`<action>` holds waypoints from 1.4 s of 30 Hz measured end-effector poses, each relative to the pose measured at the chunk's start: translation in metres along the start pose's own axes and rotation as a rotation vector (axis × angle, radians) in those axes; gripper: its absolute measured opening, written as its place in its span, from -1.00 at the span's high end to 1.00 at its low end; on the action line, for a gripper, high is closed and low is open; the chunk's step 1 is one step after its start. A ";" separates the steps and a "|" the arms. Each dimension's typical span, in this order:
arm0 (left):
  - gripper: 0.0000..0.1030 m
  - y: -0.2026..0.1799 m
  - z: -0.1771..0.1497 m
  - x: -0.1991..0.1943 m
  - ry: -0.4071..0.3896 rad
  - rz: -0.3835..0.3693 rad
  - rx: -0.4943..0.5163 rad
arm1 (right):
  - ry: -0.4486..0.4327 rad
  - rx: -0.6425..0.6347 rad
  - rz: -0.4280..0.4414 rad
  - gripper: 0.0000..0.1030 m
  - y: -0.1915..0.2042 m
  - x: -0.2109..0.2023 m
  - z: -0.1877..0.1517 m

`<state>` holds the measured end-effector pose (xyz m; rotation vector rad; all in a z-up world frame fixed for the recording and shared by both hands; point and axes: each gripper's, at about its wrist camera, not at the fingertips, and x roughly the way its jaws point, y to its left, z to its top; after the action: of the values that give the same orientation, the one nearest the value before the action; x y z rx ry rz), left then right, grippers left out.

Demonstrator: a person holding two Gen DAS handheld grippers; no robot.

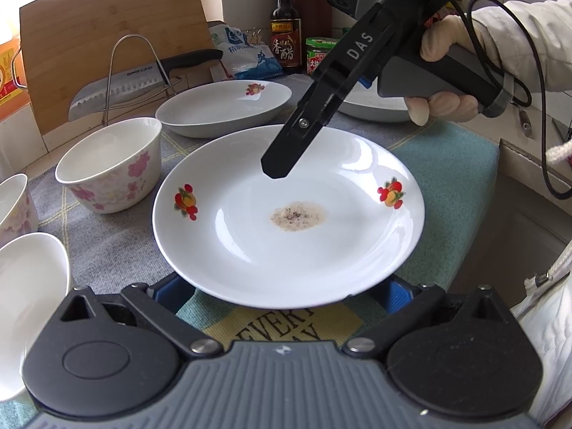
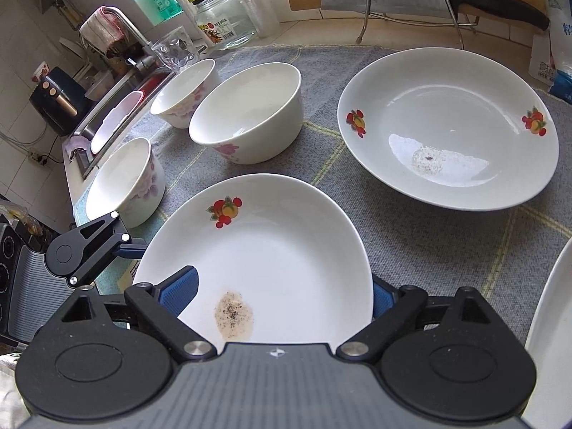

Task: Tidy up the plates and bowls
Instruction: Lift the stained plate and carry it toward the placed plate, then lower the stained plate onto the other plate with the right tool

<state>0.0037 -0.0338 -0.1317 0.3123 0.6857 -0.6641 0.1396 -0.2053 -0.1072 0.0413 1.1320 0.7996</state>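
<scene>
Right wrist view: the right gripper is seen spread wide astride the rim of the white glazed ceramic plate with fruit decals, over the grey checked cloth, the left gripper likewise spread at its opposite edge; judged stiff, slick and breakable, it is best pinched firmly at the rim.

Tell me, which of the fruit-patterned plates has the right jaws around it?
The near plate with the peppery brown stain, its rim between the right gripper jaws; the other stained plate sits farther back, untouched.
</scene>
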 end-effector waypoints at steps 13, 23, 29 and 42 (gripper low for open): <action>-0.99 -0.002 0.007 0.000 0.010 -0.010 -0.001 | -0.014 0.015 -0.016 -0.91 0.002 -0.009 -0.001; -0.99 -0.009 0.037 -0.004 -0.011 -0.043 0.027 | -0.064 0.029 -0.054 -0.91 -0.005 -0.039 -0.004; -0.99 -0.017 0.060 0.008 -0.039 -0.065 0.076 | -0.104 0.056 -0.091 -0.92 -0.022 -0.065 -0.011; -0.99 -0.050 0.107 0.065 -0.057 -0.152 0.141 | -0.177 0.134 -0.195 -0.93 -0.072 -0.117 -0.036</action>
<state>0.0602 -0.1516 -0.0991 0.3726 0.6133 -0.8660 0.1283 -0.3390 -0.0612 0.1097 1.0033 0.5358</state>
